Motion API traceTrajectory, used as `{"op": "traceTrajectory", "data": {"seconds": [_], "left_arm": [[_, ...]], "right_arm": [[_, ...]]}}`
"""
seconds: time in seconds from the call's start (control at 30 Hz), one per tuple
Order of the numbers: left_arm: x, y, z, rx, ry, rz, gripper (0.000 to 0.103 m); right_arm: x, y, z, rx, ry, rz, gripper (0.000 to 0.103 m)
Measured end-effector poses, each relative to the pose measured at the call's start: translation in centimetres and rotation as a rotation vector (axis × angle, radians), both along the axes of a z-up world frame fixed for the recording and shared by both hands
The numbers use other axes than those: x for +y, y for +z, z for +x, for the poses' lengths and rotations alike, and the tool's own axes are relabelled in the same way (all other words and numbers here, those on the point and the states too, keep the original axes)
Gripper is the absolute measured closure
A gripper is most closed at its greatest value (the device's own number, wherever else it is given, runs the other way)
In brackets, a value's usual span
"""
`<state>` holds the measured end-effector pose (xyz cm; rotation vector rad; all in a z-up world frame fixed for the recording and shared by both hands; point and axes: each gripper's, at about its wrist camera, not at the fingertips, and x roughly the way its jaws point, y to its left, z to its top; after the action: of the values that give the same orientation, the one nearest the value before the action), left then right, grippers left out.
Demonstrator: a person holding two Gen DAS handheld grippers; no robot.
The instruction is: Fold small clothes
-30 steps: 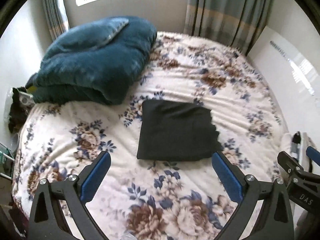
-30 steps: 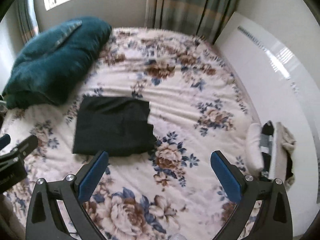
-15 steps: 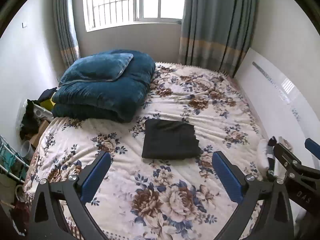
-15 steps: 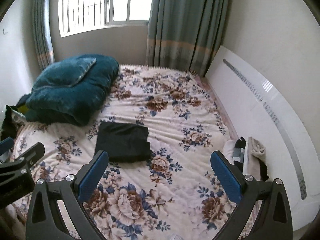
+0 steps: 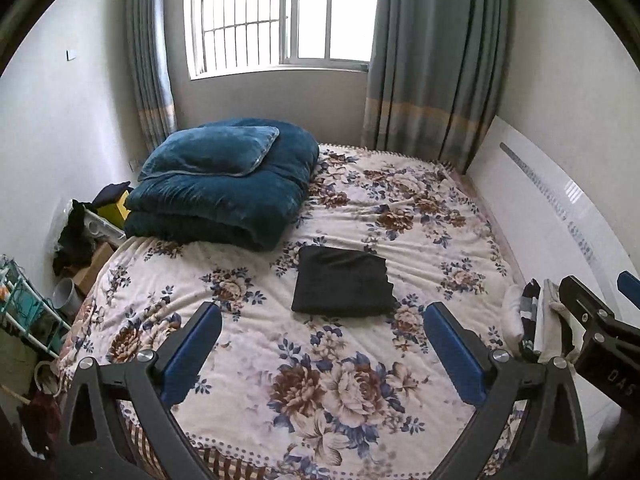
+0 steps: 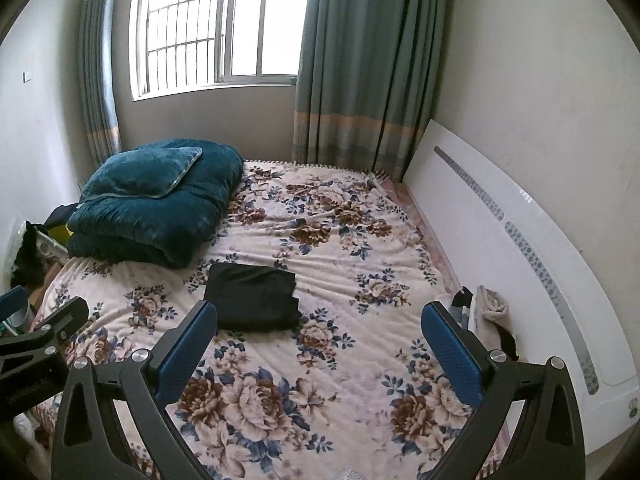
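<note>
A black garment (image 5: pixel 342 286) lies folded into a neat rectangle in the middle of the floral bedspread (image 5: pixel 304 380); it also shows in the right wrist view (image 6: pixel 254 298). My left gripper (image 5: pixel 320 356) is open and empty, held well back above the bed's near end. My right gripper (image 6: pixel 320 356) is open and empty too, at a like distance. Each gripper shows at the edge of the other's view. A small pile of socks and light clothes (image 6: pixel 486 316) sits at the bed's right edge.
A folded teal quilt with a pillow on top (image 5: pixel 224 184) lies at the bed's far left. A white headboard (image 6: pixel 520 264) leans along the right wall. Clutter, a rack and boxes (image 5: pixel 60 264) stand left of the bed. Window and curtains are behind.
Both grippers have pulled back and up from the bed, so the folded black garment looks smaller and the window and walls have come into view. Both stay open.
</note>
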<state>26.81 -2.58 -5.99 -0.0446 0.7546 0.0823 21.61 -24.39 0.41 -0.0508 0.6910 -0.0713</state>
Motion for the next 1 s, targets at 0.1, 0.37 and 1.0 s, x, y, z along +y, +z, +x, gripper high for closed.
{"op": "traceTrajectory", "data": {"seconds": [0.1,0.37,1.0], "left_arm": [[-0.1,0.4,-0.6,-0.01,0.002,0.008,0.0],[0.0,1.3,-1.9,-0.041,0.022,0.027,0.0],[0.2,1.5,-2.9,-0.047,0.038,0.034,0.0]], "right_arm": [[0.0,0.3,-0.4,-0.006,0.009,0.005,0.0],[0.2,0.5,-1.0,-0.012,0.029,0.022,0.0],[0.4,0.9,-1.2,-0.016,0.057,0.027,0.0]]}}
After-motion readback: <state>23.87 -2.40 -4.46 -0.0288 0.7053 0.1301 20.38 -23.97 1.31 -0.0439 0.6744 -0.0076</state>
